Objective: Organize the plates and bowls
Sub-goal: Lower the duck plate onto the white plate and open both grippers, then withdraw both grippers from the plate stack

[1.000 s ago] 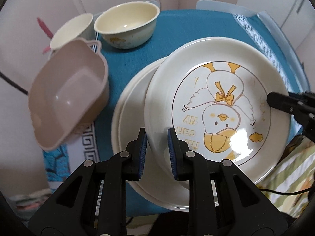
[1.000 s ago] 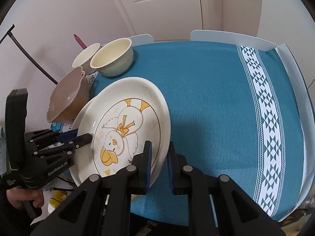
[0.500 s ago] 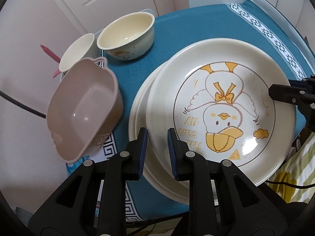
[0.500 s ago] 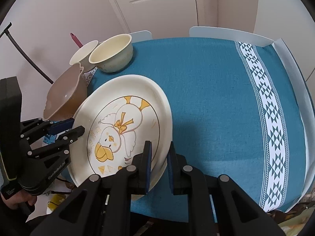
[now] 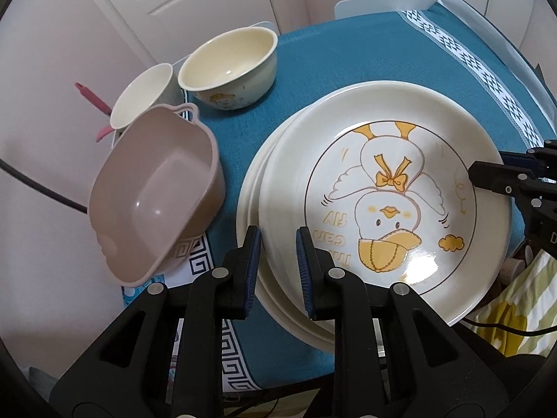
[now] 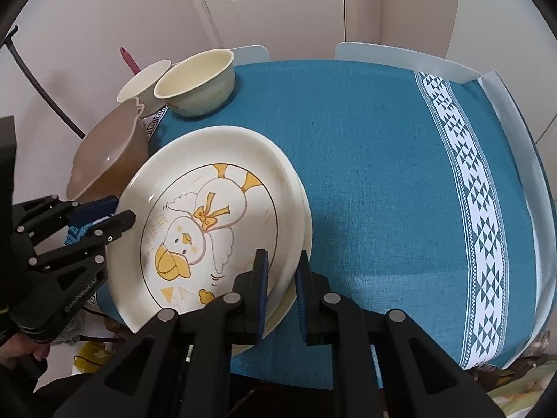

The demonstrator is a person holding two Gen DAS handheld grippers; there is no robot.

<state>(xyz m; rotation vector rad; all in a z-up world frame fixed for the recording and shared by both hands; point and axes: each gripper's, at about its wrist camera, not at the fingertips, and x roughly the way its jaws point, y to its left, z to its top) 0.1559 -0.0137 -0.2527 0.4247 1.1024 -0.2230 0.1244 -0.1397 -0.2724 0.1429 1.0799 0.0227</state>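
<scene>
Left wrist view: the left gripper (image 5: 277, 245) clamps the duck plate's (image 5: 383, 205) rim, above a second plate (image 5: 249, 191). Two cream bowls (image 5: 228, 68), one brown basin (image 5: 155, 195).

Right wrist view: the right gripper (image 6: 281, 269) pinches the opposite rim over the blue tablecloth (image 6: 383, 174).

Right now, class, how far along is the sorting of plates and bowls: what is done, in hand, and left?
Done: little that shows. In hand: the left gripper and the right gripper each clamp a rim of the duck plate, held over a second plate. Left: the cream bowl, white cup and brown dish stand loose on the blue cloth.
</scene>
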